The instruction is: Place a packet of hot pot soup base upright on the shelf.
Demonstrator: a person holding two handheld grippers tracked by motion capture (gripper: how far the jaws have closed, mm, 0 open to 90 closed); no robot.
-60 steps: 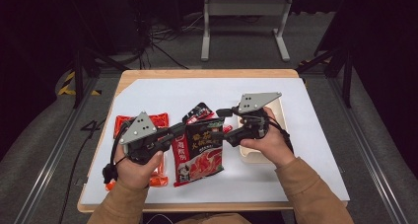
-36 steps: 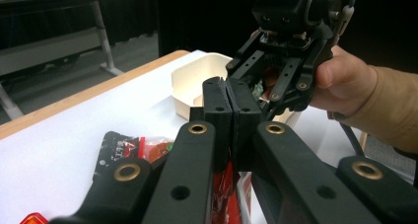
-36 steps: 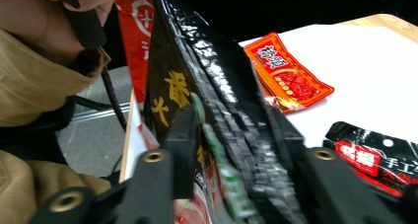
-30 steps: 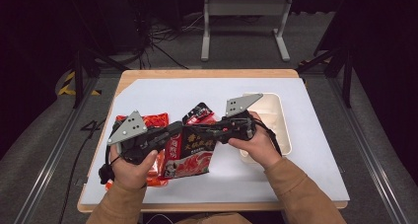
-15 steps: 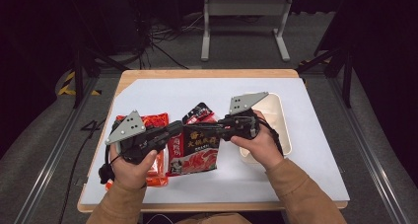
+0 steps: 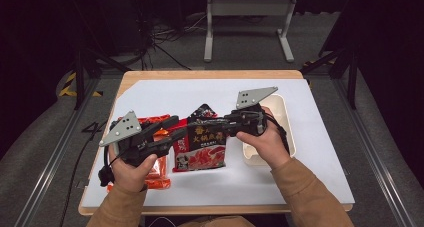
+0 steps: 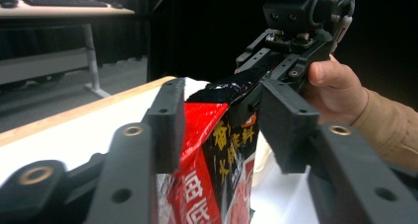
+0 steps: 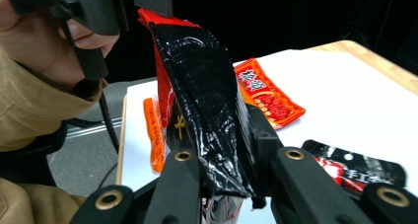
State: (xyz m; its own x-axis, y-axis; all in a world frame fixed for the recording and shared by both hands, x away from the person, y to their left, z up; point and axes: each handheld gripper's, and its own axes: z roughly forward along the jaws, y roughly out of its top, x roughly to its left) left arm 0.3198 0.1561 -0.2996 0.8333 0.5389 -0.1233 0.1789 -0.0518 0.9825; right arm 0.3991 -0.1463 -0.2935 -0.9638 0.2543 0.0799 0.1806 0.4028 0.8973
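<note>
My right gripper [image 6: 212,127] pinches the top edge of the red-and-black packet [image 6: 202,147], holding it upright just left of the cream tray [image 6: 287,132]. Right hand level, reaching leftward. My left gripper [image 6: 172,129], angled up-right, has just been opening; its jaws stand apart around the packet's corner, pads off.

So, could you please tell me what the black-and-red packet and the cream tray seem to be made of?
Black-and-red packet: likely thin glossy plastic film; it crinkles and throws sharp highlights.
Cream tray: probably matte moulded plastic, with an even colour and rounded rim, though fibre or ceramic cannot be ruled out.
</note>
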